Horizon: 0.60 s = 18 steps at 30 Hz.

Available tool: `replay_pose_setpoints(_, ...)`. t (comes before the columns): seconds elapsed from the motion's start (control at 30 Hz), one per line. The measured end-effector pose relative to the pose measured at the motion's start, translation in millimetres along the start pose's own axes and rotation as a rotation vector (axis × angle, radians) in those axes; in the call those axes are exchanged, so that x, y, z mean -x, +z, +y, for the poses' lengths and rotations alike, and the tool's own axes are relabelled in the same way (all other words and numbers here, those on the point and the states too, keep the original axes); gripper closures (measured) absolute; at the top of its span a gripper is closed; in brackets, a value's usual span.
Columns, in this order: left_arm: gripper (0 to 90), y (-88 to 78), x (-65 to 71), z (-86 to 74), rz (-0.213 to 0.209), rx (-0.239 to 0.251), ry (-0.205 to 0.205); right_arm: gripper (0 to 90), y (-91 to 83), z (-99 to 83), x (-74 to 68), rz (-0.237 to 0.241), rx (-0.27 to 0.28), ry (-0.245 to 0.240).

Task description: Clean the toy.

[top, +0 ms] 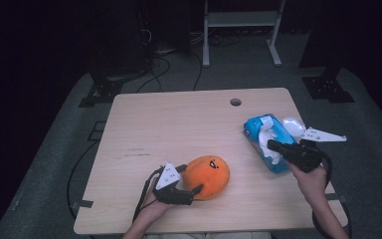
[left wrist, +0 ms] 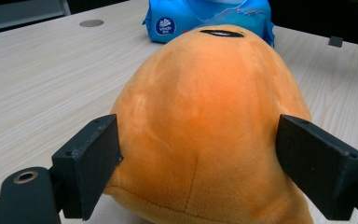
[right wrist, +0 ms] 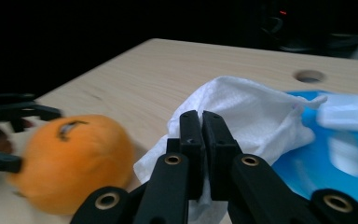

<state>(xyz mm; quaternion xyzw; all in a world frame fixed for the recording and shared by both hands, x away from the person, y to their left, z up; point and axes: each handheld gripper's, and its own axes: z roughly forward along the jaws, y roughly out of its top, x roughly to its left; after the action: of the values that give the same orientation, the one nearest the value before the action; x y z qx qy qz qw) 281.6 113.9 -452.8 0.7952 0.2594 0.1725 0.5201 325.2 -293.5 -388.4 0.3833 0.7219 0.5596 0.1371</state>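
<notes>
Orange plush toy (top: 207,176) sits near the front edge of the light wooden table (top: 179,124), a bit left of the middle — we see a small dark mark on its top. The left gripper (top: 191,180) straddles it from the near-left side; in the left gripper view both black jaws stand wide at the plush toy's flanks (left wrist: 200,135), close against the fabric, but we cannot tell whether they really press in. We read it as spread wide, not clamped.

Blue wet-wipe pack (top: 267,141) lies by the right edge of the table, long side angled toward the front-right corner. The right gripper (top: 273,146) hangs over it, jaws clenched tight together on a white wipe (right wrist: 256,112) — the sheet bunches at the jaw tips (right wrist: 200,123) and trails back to the pack's opening (right wrist: 335,140). A round cable hole (top: 235,102) sits near the far edge of the table.
</notes>
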Motion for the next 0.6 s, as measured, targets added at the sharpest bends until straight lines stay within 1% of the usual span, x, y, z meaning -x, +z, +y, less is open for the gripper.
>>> replay_pose_setpoints(0.03, 14.5, 0.0, 0.0, 0.0, 0.000, 0.000, 0.000, 86.7, 0.0, 0.0, 0.0, 0.000, 0.000, 0.000)
replay_pose_setpoints(0.07, 14.5, 0.0, -0.4, 0.0, -0.001, 0.000, 0.003, 86.7, 5.5, 3.2, -14.1, 0.045, -0.003, -0.028)
replay_pose_setpoints(0.1, 14.5, 0.3, -1.4, -0.6, -0.003, 0.005, 0.000, 86.7, 9.4, 3.9, -22.0, 0.074, -0.009, -0.036)
replay_pose_setpoints(0.13, 14.5, 0.3, -1.4, -0.6, -0.003, 0.005, 0.000, 86.7, 9.4, 3.9, -22.0, 0.074, -0.009, -0.036)
replay_pose_setpoints(0.17, 14.5, 0.3, -1.8, -0.9, -0.003, 0.005, 0.000, 86.7, 18.1, 4.7, -39.5, 0.124, -0.029, -0.070)
replay_pose_setpoints(0.23, 14.6, 0.7, -2.1, -1.4, 0.001, 0.008, 0.000, 86.7, 25.4, 6.7, -57.5, 0.165, -0.055, -0.114)
replay_pose_setpoints(0.27, 14.6, 0.7, -2.1, -1.4, 0.001, 0.008, 0.000, 86.7, 25.4, 6.7, -57.5, 0.165, -0.055, -0.114)
replay_pose_setpoints(0.3, 14.6, 0.9, -2.5, -1.8, 0.008, 0.004, 0.001, 86.7, 30.5, 10.0, -74.3, 0.190, -0.083, -0.152)
replay_pose_setpoints(0.33, 14.7, 1.0, -2.7, -1.8, 0.008, 0.004, 0.002, 86.7, 32.0, 11.3, -81.3, 0.202, -0.091, -0.173)
replay_pose_setpoints(0.37, 14.7, 1.0, -2.7, -1.8, 0.008, 0.004, 0.002, 86.7, 33.0, 12.2, -87.0, 0.222, -0.099, -0.180)
replay_pose_setpoints(0.4, 14.7, 0.9, -2.8, -1.6, 0.008, 0.004, 0.003, 86.7, 33.0, 12.2, -87.0, 0.222, -0.099, -0.180)
replay_pose_setpoints(0.43, 14.6, 1.1, -3.3, -1.1, 0.010, 0.006, 0.003, 86.7, 33.9, 12.4, -95.7, 0.259, -0.121, -0.182)
replay_pose_setpoints(0.5, 14.6, 1.4, -3.8, -0.9, 0.010, 0.008, 0.002, 86.7, 34.9, 10.2, -100.6, 0.318, -0.147, -0.158)
replay_pose_setpoints(0.53, 14.6, 1.7, -4.5, -0.7, 0.009, 0.010, 0.002, 86.7, 35.3, 7.6, -103.1, 0.357, -0.175, -0.139)
replay_pose_setpoints(0.6, 14.6, 4.2, -5.6, -0.6, 0.002, 0.022, -0.002, 86.6, 34.5, -0.8, -109.6, 0.395, -0.222, -0.133)
